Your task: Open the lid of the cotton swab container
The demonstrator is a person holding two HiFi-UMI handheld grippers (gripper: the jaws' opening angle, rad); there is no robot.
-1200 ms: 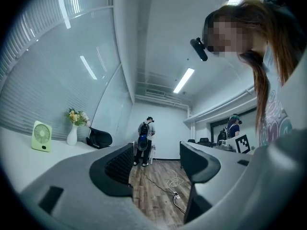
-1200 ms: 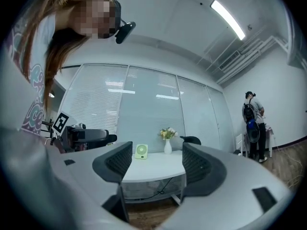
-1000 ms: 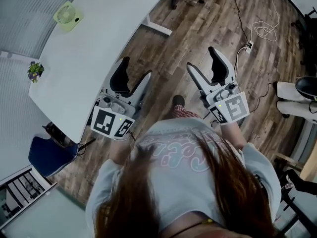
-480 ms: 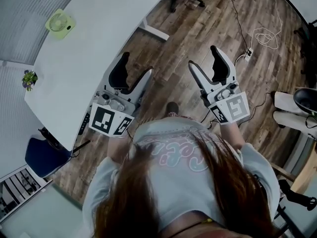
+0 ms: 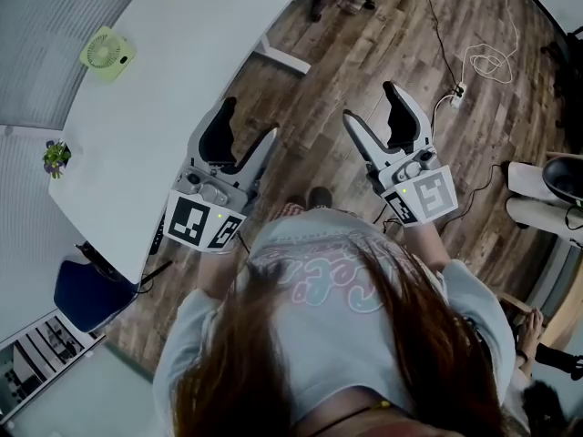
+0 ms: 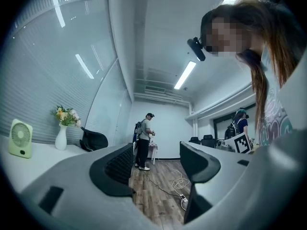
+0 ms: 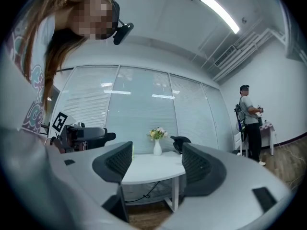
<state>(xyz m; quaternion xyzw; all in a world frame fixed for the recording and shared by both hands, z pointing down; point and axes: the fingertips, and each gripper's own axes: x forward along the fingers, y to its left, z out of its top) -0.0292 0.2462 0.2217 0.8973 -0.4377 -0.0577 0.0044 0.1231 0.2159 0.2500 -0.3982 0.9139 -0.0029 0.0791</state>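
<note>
I cannot make out a cotton swab container in any view. In the head view both grippers are held over the wooden floor (image 5: 364, 53), in front of the person's body. My left gripper (image 5: 248, 126) is open and empty, close beside the edge of the white table (image 5: 164, 107). My right gripper (image 5: 372, 107) is open and empty too, further right over the floor. The left gripper view shows its open jaws (image 6: 156, 164) framing the floor and the room. The right gripper view shows its open jaws (image 7: 157, 162) pointing at the white table (image 7: 148, 169).
On the table stand a green fan (image 5: 107, 53) and a small vase of flowers (image 5: 56, 156); two small things at its far end are cut off by the frame. A blue chair (image 5: 86, 294) is at the left, and a cable with a power strip (image 5: 458, 86) lies on the floor. Another person (image 6: 144, 140) stands further back.
The head view has shifted a little, so the table and fan sit lower in the frame. Both grippers stay open and nearly still.
</note>
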